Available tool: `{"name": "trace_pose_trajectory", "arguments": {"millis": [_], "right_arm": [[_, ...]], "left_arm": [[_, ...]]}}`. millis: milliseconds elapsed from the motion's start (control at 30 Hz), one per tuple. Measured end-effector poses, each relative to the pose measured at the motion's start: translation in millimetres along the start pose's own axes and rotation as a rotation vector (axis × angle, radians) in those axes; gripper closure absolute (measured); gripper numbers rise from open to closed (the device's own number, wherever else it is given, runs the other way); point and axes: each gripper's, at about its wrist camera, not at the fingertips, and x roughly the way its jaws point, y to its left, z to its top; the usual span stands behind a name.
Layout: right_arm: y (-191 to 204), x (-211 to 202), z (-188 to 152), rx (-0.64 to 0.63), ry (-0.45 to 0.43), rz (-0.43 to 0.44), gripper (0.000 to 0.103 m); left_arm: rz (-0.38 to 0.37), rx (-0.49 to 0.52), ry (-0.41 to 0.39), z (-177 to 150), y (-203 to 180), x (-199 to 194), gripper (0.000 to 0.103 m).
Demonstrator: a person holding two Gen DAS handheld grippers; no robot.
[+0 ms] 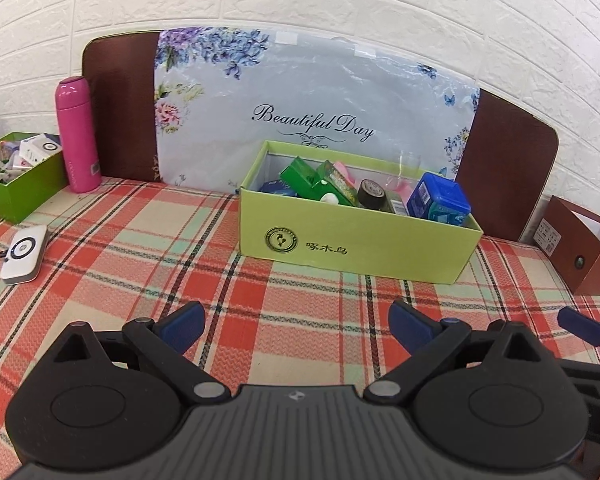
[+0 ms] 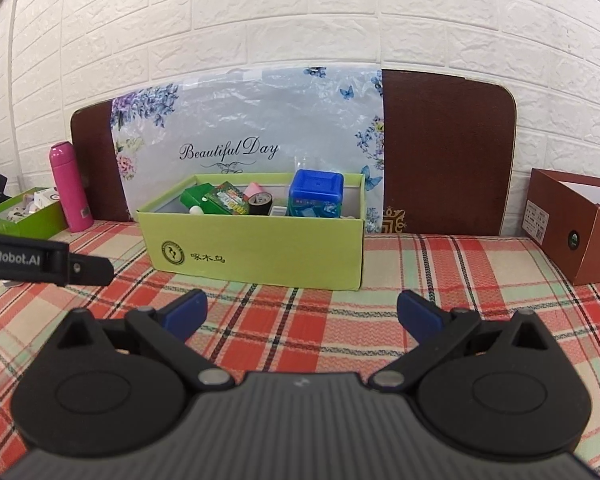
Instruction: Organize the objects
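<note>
A light green box (image 1: 356,240) (image 2: 260,248) stands on the plaid tablecloth ahead of both grippers. It holds a blue container (image 1: 440,198) (image 2: 316,194), green packets (image 1: 320,182) (image 2: 220,200), a black tape roll (image 1: 370,194) (image 2: 260,203) and other small items. My left gripper (image 1: 296,326) is open and empty, low over the cloth in front of the box. My right gripper (image 2: 302,314) is open and empty, also short of the box. A blue fingertip (image 1: 580,322) of the right gripper shows at the right of the left wrist view.
A pink bottle (image 1: 78,136) (image 2: 66,188) and a darker green box (image 1: 18,184) (image 2: 24,216) of small items stand at the back left. A white device (image 1: 24,254) lies on the cloth at left. A brown box (image 1: 580,248) (image 2: 576,224) stands at right. A floral board (image 1: 300,112) leans on the wall.
</note>
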Motion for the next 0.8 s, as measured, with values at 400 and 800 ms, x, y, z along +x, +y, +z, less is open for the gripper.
{"name": "trace_pose_trajectory", "arguments": {"millis": [400, 800], "right_arm": [[9.0, -9.2, 0.3, -0.004, -0.002, 0.005, 0.0], [9.4, -3.4, -4.8, 0.008, 0.028, -0.005, 0.0]], "left_arm": [[0.086, 0.105, -0.029, -6.4, -12.2, -12.5, 0.002], [0.103, 0.111, -0.007, -9.6, -14.5, -7.2, 0.002]]}}
